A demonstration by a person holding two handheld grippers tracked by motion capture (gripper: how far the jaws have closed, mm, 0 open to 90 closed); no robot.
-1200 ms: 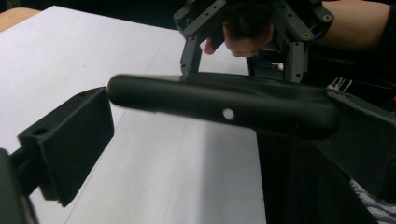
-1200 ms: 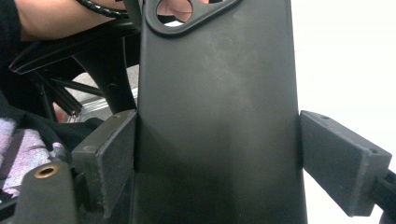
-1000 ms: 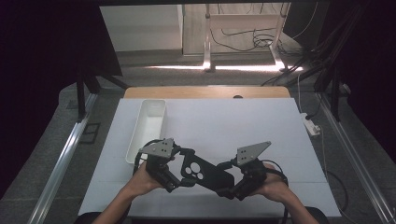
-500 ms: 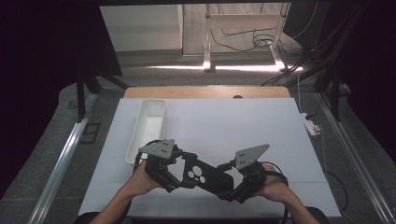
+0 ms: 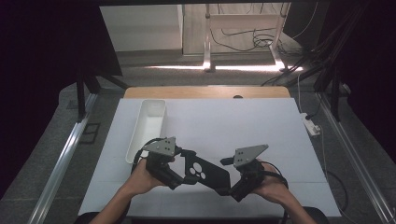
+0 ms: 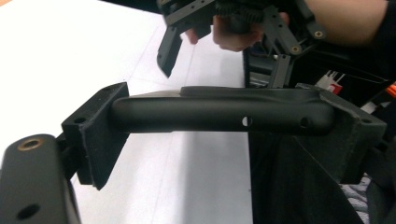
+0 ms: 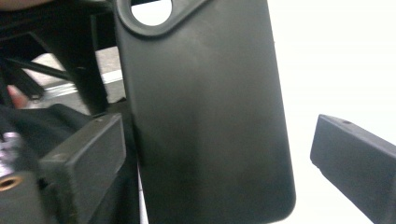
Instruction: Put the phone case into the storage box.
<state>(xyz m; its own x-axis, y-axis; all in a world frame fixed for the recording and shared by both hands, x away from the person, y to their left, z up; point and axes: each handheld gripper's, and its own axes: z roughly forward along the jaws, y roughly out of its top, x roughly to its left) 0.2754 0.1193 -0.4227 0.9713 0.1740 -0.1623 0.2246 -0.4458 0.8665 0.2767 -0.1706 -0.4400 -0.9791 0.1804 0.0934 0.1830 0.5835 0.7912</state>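
Phone case [image 5: 201,171], black, hangs over the white bench [image 5: 243,126] between both tools. Left tool [image 6: 224,116] clamps its edge; right tool [image 7: 219,154] gapes around its far end, contact hard to judge.

Overhead forward-down; two close tool-mounted views

Count on the table: two grippers, one phone case, one tray.

Two grippers were in use, the left gripper [image 5: 187,175] and the right gripper [image 5: 229,186], one in each of two hands. Between the left one's fingers [image 6: 100,135] sat a single black phone case [image 5: 203,171], its other end lying between the right one's two fingers [image 7: 84,163]. Beyond the left fingers stood one white tray [image 5: 148,126]. One white table [image 5: 243,126] carried it all.
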